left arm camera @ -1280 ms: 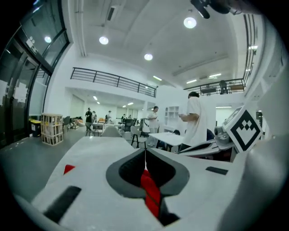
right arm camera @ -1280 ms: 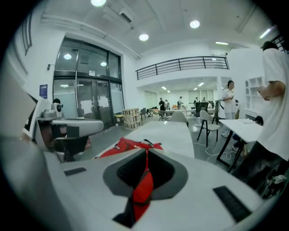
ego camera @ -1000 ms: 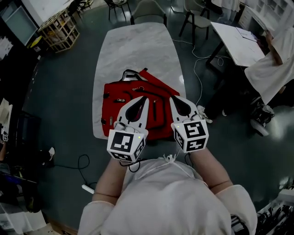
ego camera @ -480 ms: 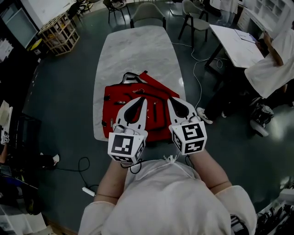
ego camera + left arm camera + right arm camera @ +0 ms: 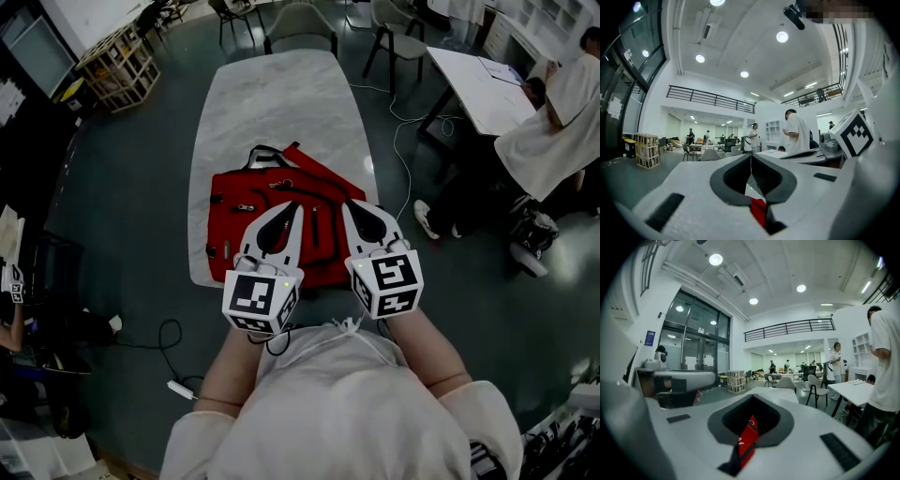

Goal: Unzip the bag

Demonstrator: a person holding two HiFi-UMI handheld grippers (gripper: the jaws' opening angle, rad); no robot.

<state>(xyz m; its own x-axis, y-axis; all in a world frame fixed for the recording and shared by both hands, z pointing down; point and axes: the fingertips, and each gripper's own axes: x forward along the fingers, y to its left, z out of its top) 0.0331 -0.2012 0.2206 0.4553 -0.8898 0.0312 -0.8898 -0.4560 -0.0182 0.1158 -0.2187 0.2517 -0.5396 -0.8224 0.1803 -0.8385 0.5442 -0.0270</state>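
Note:
A red bag [image 5: 234, 211] lies flat on the near end of the marble table [image 5: 281, 103], with black straps [image 5: 265, 152] at its far edge and zipper lines across its top. Both grippers hover above the bag's near half, side by side, pointing away from me. The left gripper [image 5: 297, 206] is shut with nothing in it; in the left gripper view its jaws meet at the tips [image 5: 751, 155], and a strip of red bag [image 5: 758, 210] shows below. The right gripper [image 5: 346, 206] is shut and empty too, with a bit of the bag [image 5: 748, 439] showing under its jaws [image 5: 752, 397].
Chairs [image 5: 300, 23] stand at the table's far end. A white table [image 5: 487, 84] and a person in white [image 5: 553, 122] are at the right. A wooden crate [image 5: 117, 61] sits far left. Cables [image 5: 169, 333] lie on the floor near the table's left corner.
Both grippers stay shut over the bag and have barely shifted. The person at the right table has moved.

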